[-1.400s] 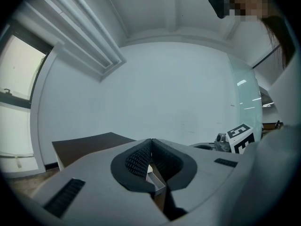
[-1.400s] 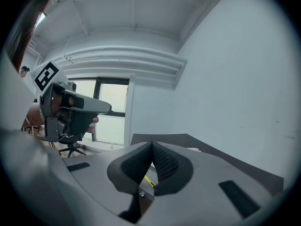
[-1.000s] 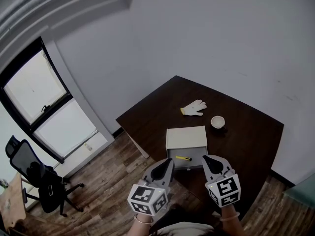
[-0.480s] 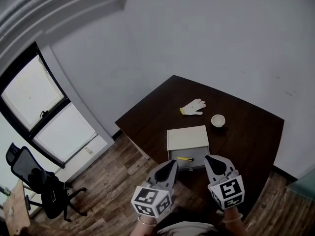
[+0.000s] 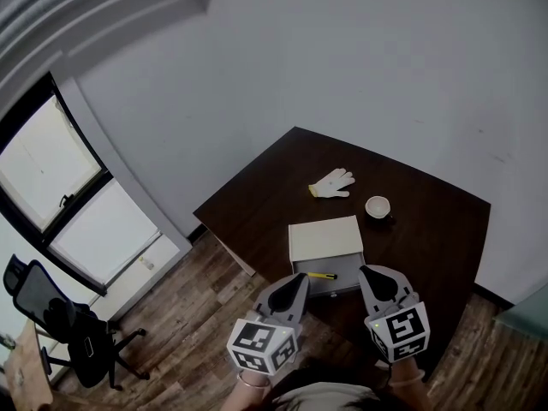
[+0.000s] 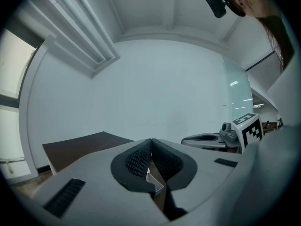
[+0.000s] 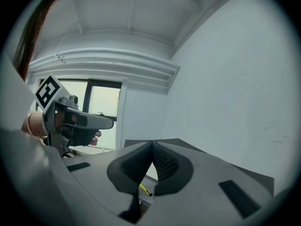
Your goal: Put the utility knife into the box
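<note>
A cream box [image 5: 324, 238] stands on the dark wooden table [image 5: 428, 229], its drawer pulled open toward me. The yellow utility knife [image 5: 321, 275] lies inside that drawer. My left gripper [image 5: 299, 278] hovers just in front of the drawer's left corner, jaws shut on nothing. My right gripper [image 5: 366, 271] hangs at the drawer's right corner, also shut and empty. In the right gripper view the jaws [image 7: 152, 145] meet, and the knife [image 7: 145, 189] shows below them. In the left gripper view the closed jaws [image 6: 151, 140] hide most of the box [image 6: 155, 181].
A white work glove [image 5: 332, 182] and a small cup [image 5: 378, 206] lie beyond the box on the table. A black office chair [image 5: 60, 324] stands on the wood floor at the left, under a window [image 5: 51, 195]. White walls close the corner.
The head view has drifted slightly. Both grippers stay shut in front of the drawer, and the knife has not moved.
</note>
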